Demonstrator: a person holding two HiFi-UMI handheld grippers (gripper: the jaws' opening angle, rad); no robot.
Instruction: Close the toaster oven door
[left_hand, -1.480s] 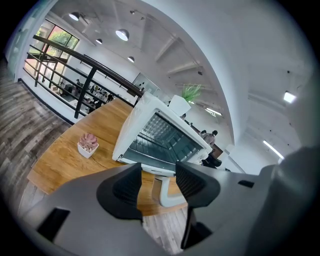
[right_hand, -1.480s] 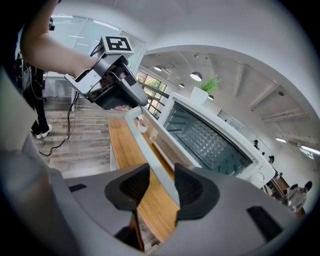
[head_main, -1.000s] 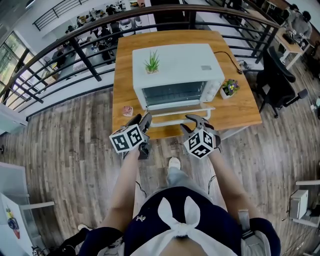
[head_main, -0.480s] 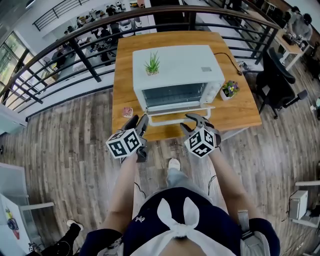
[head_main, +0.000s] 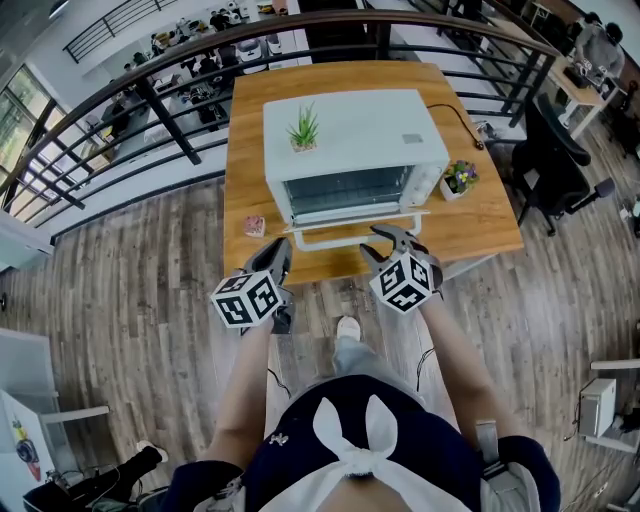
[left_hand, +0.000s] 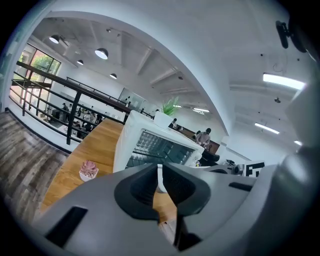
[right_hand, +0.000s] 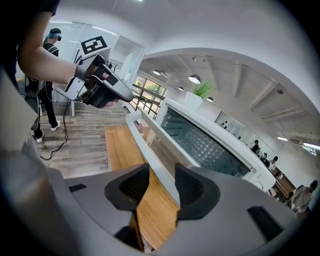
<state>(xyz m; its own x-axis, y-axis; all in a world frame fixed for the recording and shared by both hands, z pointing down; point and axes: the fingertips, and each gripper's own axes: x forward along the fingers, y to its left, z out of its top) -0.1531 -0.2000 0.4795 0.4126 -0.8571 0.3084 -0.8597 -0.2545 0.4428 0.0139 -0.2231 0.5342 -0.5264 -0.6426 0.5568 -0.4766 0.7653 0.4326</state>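
The white toaster oven stands on the wooden table, and its door hangs open toward me with a white bar handle along the front edge. My right gripper is open at the handle's right part. In the right gripper view the handle runs between the jaws of that gripper, with wood showing beside it. My left gripper sits just left of the handle's left end. Its jaws have just been closing and are shut with nothing between them; the oven shows beyond.
A small pink succulent pot sits on the table left of the oven, and a flower pot sits to its right. A green plant stands on the oven's top. A black railing runs behind, and an office chair stands at the right.
The left gripper's jaws have gone from wide apart to shut, and its marker cube has rolled and slipped slightly toward me. The right gripper and the oven door have kept still.
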